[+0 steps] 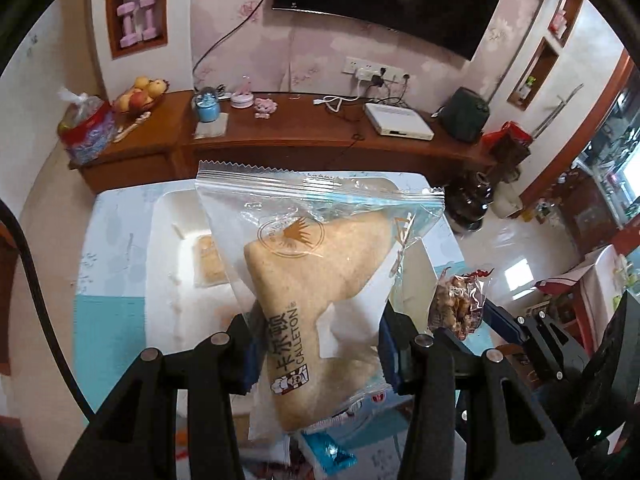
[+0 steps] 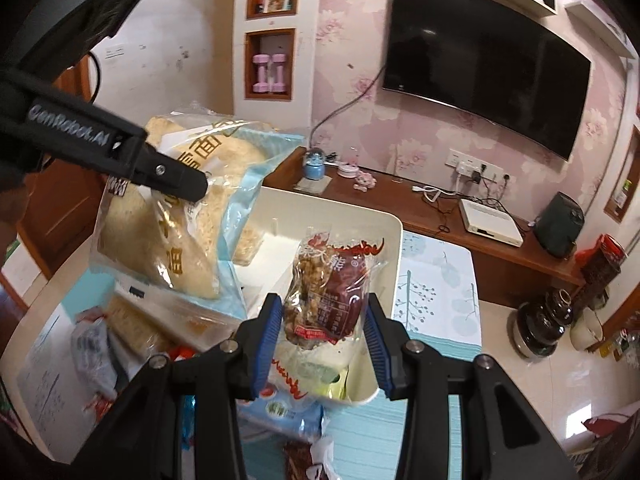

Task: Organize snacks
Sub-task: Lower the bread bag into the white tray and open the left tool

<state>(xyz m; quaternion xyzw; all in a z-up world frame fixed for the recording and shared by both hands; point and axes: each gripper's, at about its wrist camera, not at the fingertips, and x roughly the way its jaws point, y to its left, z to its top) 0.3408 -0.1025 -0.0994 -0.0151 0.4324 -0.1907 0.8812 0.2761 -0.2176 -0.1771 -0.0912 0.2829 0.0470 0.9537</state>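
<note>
My left gripper [image 1: 316, 344] is shut on a clear-wrapped bread packet [image 1: 320, 248] printed CALLETON, held up over a white tray [image 1: 168, 240]. In the right wrist view the same bread packet [image 2: 168, 240] hangs at upper left from the left gripper [image 2: 188, 188]. Between the blue pads of my right gripper [image 2: 322, 320] sits a red-and-clear nut packet [image 2: 328, 280]; the pads press on it above the tray's near corner [image 2: 384, 232]. The left wrist view shows this nut packet [image 1: 458, 300] and the right gripper [image 1: 472, 324] at right. A small cracker packet [image 1: 208, 260] lies in the tray.
The tray stands on a table with a blue-and-white cloth [image 2: 436, 280]. Several loose snack packets [image 2: 280, 412] lie in front of the tray. A wooden cabinet [image 1: 280, 128] with fruit, a router and cables runs behind the table. Dark pots [image 2: 540, 324] stand on the floor at right.
</note>
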